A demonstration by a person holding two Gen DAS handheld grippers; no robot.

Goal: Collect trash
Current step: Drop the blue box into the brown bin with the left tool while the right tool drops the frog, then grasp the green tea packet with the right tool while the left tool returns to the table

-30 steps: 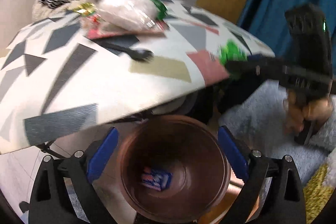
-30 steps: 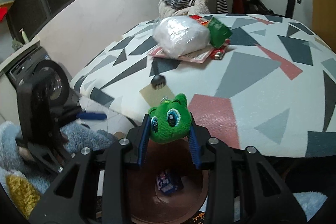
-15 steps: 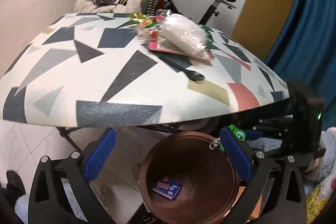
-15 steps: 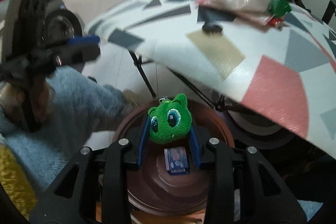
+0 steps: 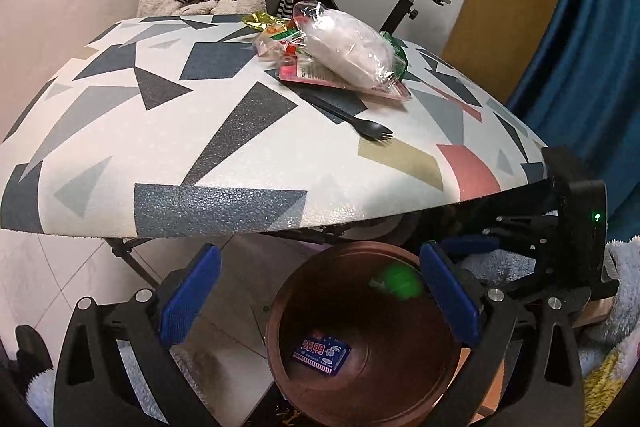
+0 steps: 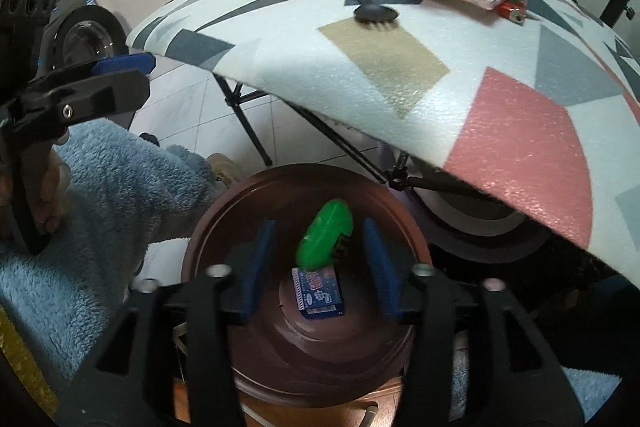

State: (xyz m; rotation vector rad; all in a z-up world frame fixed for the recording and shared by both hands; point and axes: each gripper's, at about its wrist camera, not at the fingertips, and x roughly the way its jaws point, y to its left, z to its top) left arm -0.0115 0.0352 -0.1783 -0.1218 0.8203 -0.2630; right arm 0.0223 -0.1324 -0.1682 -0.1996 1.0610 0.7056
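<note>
Drop-off step of the trash collection, judged from the layout. Broad patterned worktop [image 5: 224,131] above, with more litter on it: a clear plastic bag of white stuff [image 5: 348,51], a pink packet [image 5: 320,77] under the bag, crumpled wrappers [image 5: 272,31] beside it, a black spork [image 5: 356,121] nearer the edge. Below the worktop edge, on the floor side, a round brown bin [image 6: 304,195]. Right tool [image 6: 318,263] directly above the bin, jaws opening, blue pads no longer pressing on anything; green plush toy [image 6: 326,231] loose between them, blurred and tilted, apparently falling into the bin. Left tool [image 5: 320,303] beside the bin, jaws wide apart and empty. At the bin's bottom, a small blue packet [image 6: 318,287]. Next, probably: clear the bin, rise back over the worktop edge, approach the spork or a wrapper with jaws spread.
</note>
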